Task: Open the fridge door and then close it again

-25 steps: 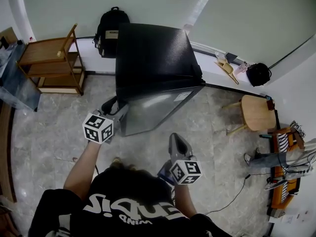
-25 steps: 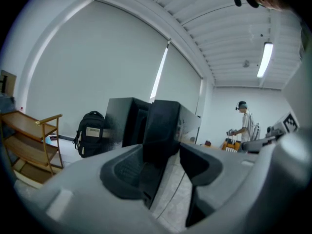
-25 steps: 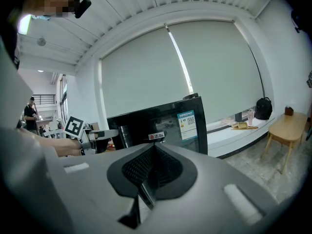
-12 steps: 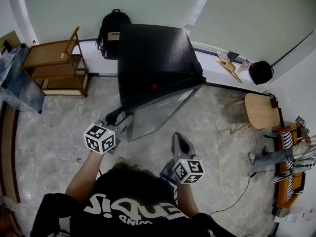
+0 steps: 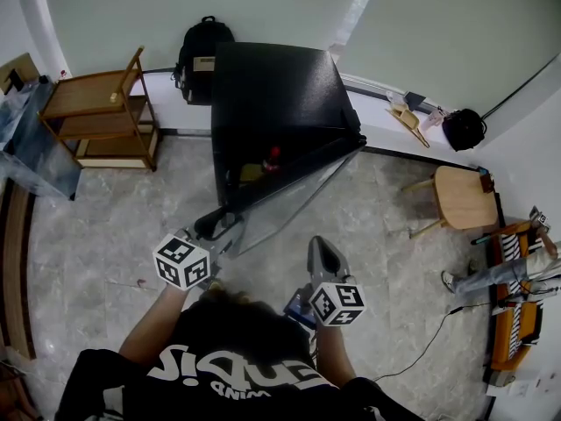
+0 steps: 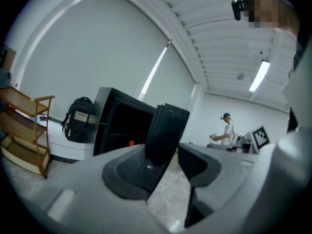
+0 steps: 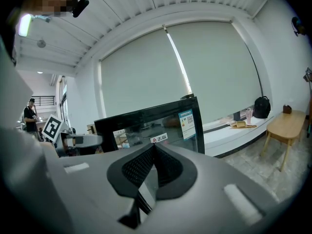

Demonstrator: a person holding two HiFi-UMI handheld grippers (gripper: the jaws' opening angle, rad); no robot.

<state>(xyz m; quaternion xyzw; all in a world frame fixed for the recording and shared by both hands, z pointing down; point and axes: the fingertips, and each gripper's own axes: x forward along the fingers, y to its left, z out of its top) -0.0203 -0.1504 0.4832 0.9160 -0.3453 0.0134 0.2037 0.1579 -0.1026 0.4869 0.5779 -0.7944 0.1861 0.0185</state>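
Left gripper [image 6: 165, 165]: jaws apart, having just been closing a little. The free edge of the fridge door [image 6: 168, 130] stands upright between them. The edge lies against the left pad [image 6: 127, 173]. A strip of floor shows between the edge and the right pad [image 6: 197, 164], so there is no clamp on it.

Right gripper [image 7: 152, 162]: clenched, pads meeting, nothing between them. Held low in front of the person, near the door's glass face but apart from it.

Door: glass-fronted with a dark frame, swung partway out from the black fridge [image 5: 272, 86]. It is hinged on the side toward the stool [image 5: 460, 198]. The gap is widest at the left gripper's end. Inside the dark cabinet is a small red item [image 5: 273, 154]; cannot tell what it is.

Surroundings: black backpack [image 5: 197, 46] on a white ledge just beside the fridge. Wooden shelf unit [image 5: 96, 103] farther left. Pale stone floor [image 5: 88, 235]. A second person shows far off in the left gripper view.
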